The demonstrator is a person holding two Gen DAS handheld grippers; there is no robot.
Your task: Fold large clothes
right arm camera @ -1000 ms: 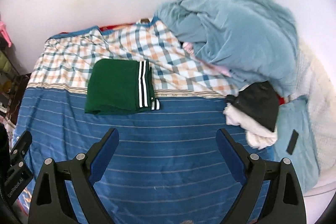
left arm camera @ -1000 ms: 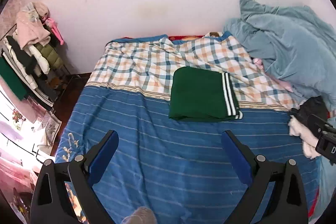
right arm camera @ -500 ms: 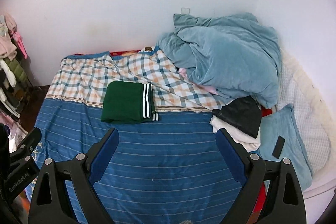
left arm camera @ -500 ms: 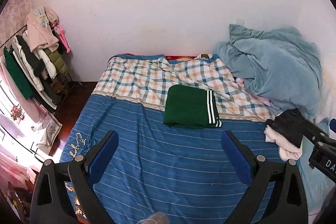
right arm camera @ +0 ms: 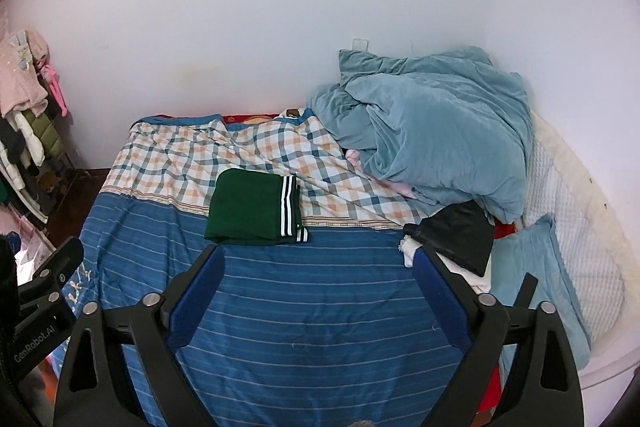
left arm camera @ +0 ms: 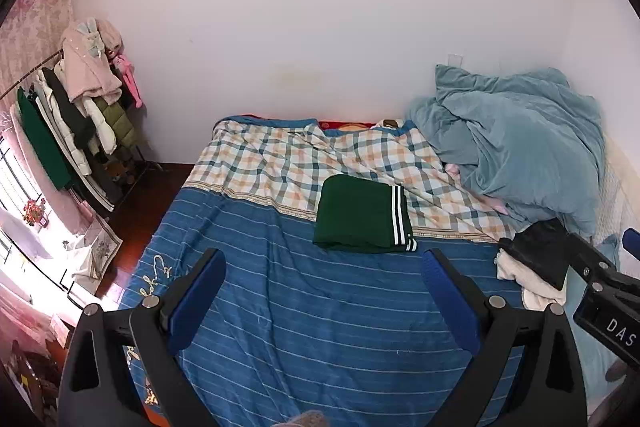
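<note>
I see a bed sheet (left arm camera: pixel 320 307) — blue-striped near me, plaid farther back — with a rumpled teal duvet (right arm camera: pixel 440 139) heaped in the far right corner. A light blue pillow (right arm camera: pixel 536 267) lies at the right edge, and a clothes rack (left arm camera: pixel 76 131) — crowded with coats — lines the left wall.

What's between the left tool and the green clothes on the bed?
Nothing but bare blue striped sheet. In the left wrist view, the open left tool hangs above it, and the folded green clothes lie farther up the bed.
</note>
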